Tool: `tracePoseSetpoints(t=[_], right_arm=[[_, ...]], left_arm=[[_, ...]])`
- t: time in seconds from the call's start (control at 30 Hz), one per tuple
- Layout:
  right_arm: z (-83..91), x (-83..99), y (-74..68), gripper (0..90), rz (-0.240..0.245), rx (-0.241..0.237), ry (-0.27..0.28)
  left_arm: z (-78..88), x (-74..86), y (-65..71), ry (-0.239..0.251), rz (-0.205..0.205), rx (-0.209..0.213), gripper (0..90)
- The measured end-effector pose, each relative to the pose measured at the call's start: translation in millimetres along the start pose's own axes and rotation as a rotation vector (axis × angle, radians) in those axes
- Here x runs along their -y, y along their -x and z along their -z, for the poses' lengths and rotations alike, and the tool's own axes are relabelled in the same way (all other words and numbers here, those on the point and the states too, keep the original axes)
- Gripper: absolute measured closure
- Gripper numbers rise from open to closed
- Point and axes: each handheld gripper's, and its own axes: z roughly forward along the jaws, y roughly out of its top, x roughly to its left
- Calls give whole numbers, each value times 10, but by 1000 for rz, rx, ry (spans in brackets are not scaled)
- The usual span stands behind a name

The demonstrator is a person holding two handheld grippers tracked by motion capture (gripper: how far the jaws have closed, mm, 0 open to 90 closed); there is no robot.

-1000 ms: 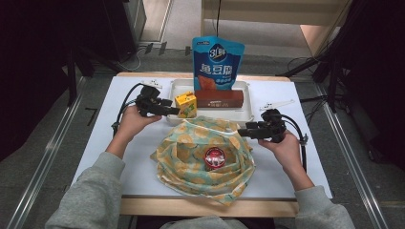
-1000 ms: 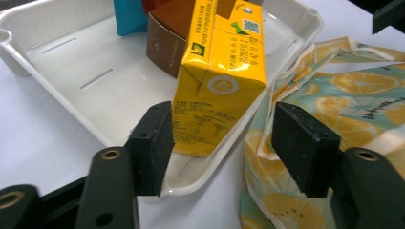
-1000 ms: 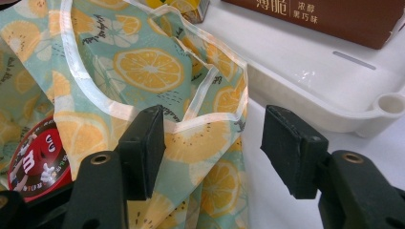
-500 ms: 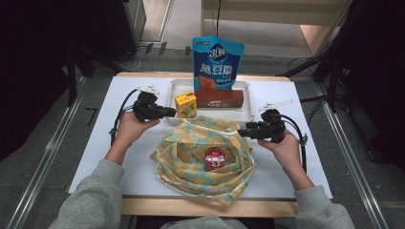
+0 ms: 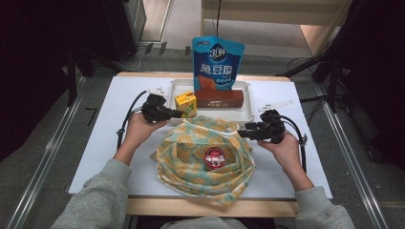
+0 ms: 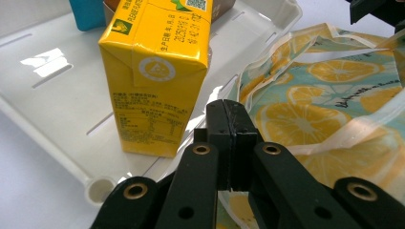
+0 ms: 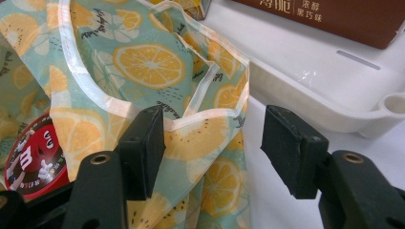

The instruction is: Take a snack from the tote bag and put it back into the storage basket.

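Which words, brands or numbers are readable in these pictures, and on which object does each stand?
"鱼豆腐": blue pouch.
"浓醇", "黑巧味": brown box.
"m": red round lid.
Printed date: yellow carton, digits too blurred to read.
Script on the lemon-print bag: too small to read.

Bare table (image 5: 119, 143) at 9 o'clock of the lemon-print bag (image 5: 191, 148); open passage there. Toward 12, white tray (image 5: 248, 114) walls the far side, with the yellow carton (image 5: 186, 105), brown box (image 5: 219, 98) and blue pouch (image 5: 217, 62) standing in it. At 3 o'clock, a bare strip beside the bag.
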Motion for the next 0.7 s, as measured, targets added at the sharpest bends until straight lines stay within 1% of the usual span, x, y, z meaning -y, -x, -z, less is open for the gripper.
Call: tracePoseSetpoints(t=[0.07,0.13,0.2,0.33,0.4,0.53,0.7], right_arm=[[-1,6,4,418,0,2,-3],[-2,8,0,418,-2,1,-4],[-3,11,-1,418,-2,1,-4],[-3,18,3,418,-1,1,-4],[-2,21,4,418,-3,1,-4],[-2,26,5,418,-6,1,-6],[4,30,7,418,-5,1,-3]], left_arm=[[-22,0,-6,1,2,-5,900],[-44,1,-17,3,21,3,900],[-65,0,-19,2,28,2,900],[-92,8,-30,-8,21,-11,900],[-97,14,-42,-7,23,-10,900],[-112,17,-41,-14,10,-20,900],[-105,33,-65,-13,16,-25,900]])
